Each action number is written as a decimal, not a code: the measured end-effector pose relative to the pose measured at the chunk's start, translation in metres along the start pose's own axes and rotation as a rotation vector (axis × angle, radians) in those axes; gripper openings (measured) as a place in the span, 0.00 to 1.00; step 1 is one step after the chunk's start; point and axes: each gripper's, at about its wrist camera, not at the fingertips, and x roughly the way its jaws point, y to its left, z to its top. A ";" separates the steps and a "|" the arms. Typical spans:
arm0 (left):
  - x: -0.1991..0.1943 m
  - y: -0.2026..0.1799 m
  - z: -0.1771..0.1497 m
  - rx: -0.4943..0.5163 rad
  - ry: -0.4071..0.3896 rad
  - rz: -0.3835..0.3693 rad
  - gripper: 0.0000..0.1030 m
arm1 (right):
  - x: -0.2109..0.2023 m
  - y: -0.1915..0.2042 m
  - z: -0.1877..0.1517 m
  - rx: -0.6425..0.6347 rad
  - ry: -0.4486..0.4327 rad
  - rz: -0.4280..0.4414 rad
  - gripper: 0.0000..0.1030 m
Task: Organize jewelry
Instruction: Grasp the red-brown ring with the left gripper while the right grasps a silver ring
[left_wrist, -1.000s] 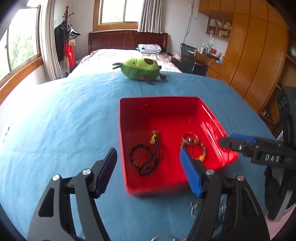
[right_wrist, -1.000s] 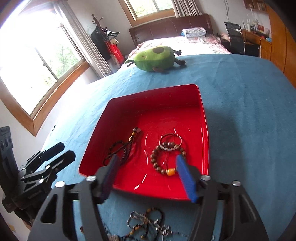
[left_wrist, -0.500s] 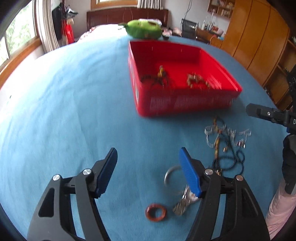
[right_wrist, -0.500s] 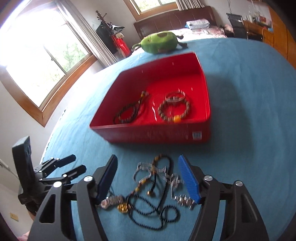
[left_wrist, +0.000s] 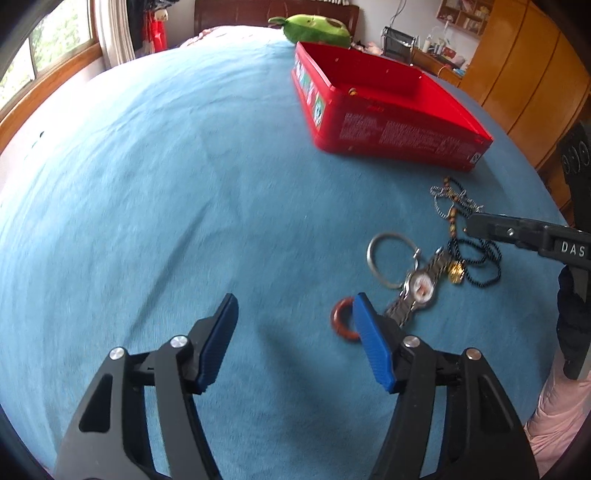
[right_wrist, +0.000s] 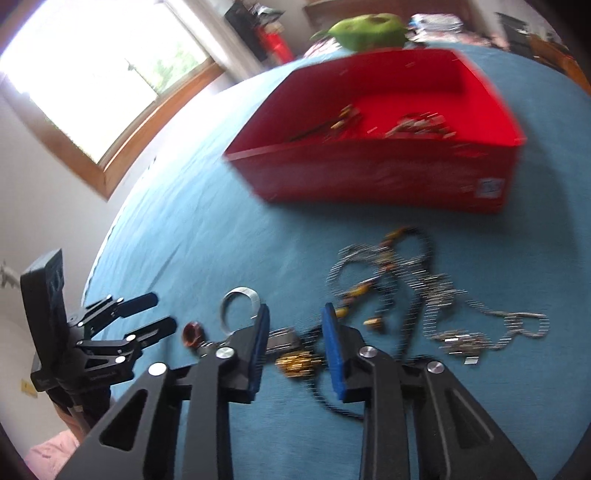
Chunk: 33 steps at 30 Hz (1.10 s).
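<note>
You can see a green plush toy (left_wrist: 314, 27) sitting at the far edge of the blue desk (left_wrist: 147, 184). Past it stands a wooden wardrobe (left_wrist: 532, 70), a window (right_wrist: 103, 74), and a black chair (left_wrist: 397, 40).

Ahead of the fingers a blue cloth (left_wrist: 155, 192) covers the surface. Beyond it stands a dark wooden headboard (left_wrist: 273, 11), wooden wardrobes (left_wrist: 532, 74) to the right, a bright wood-framed window (right_wrist: 96, 85) to the left, and what seems a cluttered desk (left_wrist: 436, 55).
</note>
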 end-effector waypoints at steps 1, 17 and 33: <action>0.000 0.002 -0.002 -0.004 0.004 -0.005 0.60 | 0.007 0.006 0.000 -0.011 0.020 0.010 0.23; -0.001 0.015 -0.009 -0.032 0.014 -0.037 0.60 | 0.054 0.041 0.009 -0.088 0.103 -0.118 0.10; 0.015 -0.006 0.004 -0.036 0.068 -0.038 0.42 | 0.043 0.020 0.016 0.010 0.005 -0.095 0.05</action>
